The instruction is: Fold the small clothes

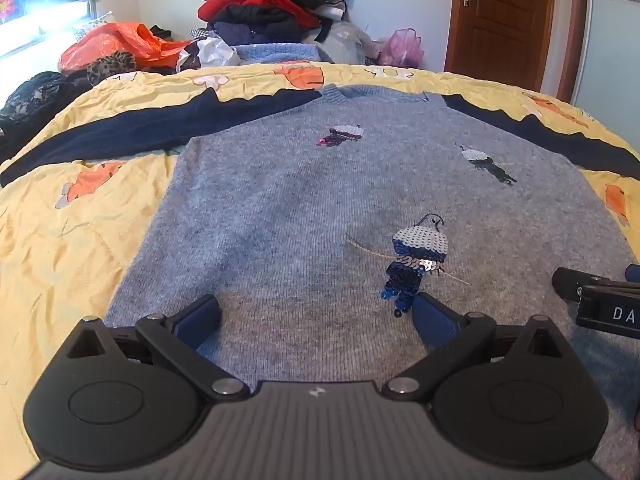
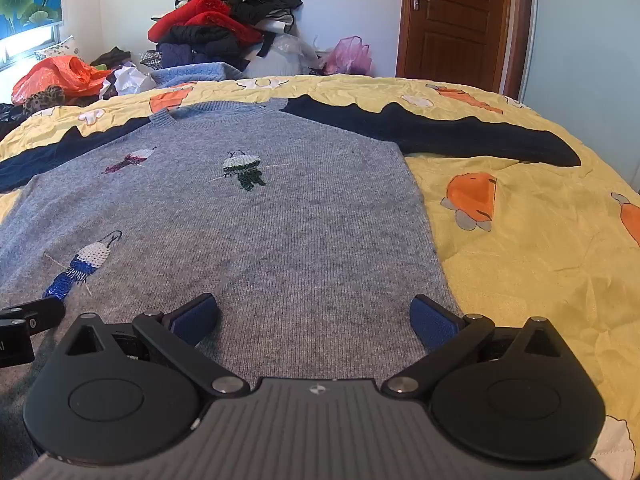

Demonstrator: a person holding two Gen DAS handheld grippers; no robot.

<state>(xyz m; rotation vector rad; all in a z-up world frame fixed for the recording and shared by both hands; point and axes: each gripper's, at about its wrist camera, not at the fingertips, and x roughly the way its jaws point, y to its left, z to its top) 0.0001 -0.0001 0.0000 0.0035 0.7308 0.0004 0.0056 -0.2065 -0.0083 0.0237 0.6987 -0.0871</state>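
- Fingers of my left gripper [image 1: 316,320] stand spread wide apart at the bottom of the left wrist view, blue pads over the lower part of the grey sweater [image 1: 320,200], with nothing between them but knit.
- Fingers of my right gripper [image 2: 314,320] are just as far apart in the right wrist view, over the sweater's lower right part; the right-hand pad sits close to the sweater's side edge.
- I cannot tell whether either pair of pads touches the knit or hangs just above it.
- The sweater fills the middle of both views, lying flat and face up on the yellow quilt [image 1: 60,240] of the bed, collar toward the top of the frame.
- Its navy sleeves [image 2: 460,136] stretch out to either side across the quilt.
- Three sequinned figures [image 1: 416,256] dot the front; the blue one lies just above my left gripper's right-hand pad.
- Behind the bed, at upper centre, a pile of clothes [image 1: 276,0] rises against the wall, an orange plastic bag [image 1: 108,44] at upper left, a wooden door [image 1: 500,20] at upper right.
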